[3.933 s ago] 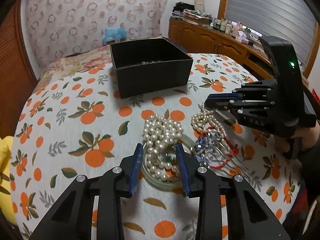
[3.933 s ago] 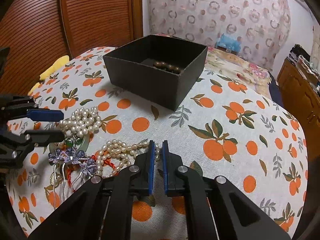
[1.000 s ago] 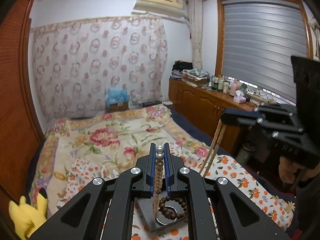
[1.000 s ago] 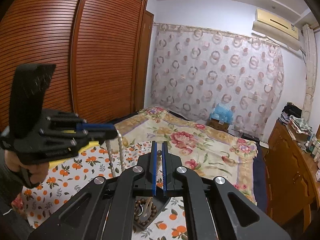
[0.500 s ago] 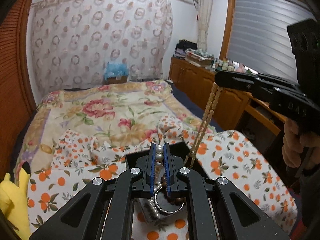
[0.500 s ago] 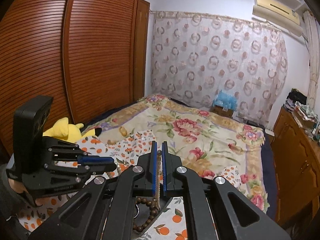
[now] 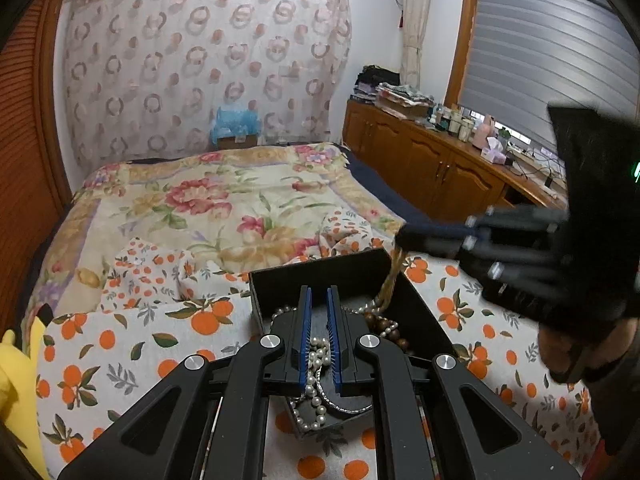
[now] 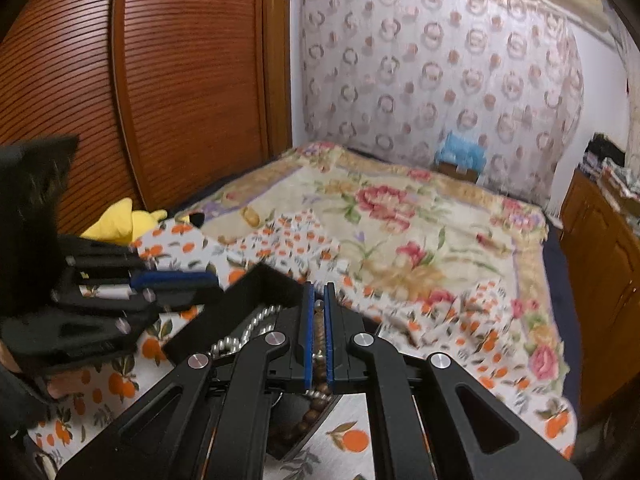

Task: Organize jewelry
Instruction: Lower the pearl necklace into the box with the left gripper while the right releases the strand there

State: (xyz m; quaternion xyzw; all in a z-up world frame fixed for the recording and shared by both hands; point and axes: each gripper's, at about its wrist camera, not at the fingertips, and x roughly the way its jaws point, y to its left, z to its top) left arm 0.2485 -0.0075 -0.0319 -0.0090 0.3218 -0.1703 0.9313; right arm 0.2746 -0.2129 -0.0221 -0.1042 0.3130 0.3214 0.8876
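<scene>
Left gripper point(image 7: 319, 334) narrowly parted above black box point(image 7: 320, 268), pearl necklace point(image 7: 318, 364) hanging loose between blue pads. Right gripper point(image 8: 319, 336) clamped on necklace strand, rest trailing down into box beside brown bead bracelet point(image 7: 386, 326). Box resting on orange-print cloth point(image 7: 120, 344) on bed.

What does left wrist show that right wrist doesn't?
Left wrist only: window blind, cabinets with clutter on top, a silver bangle in the box, and white pearls between the left gripper's slightly parted jaws.

Right wrist only: wooden wardrobe doors, and the right gripper with a bead strand between its narrow jaws.

Both: black box, brown wooden beads, orange-print cloth, floral bedspread, patterned curtain, yellow plush.
</scene>
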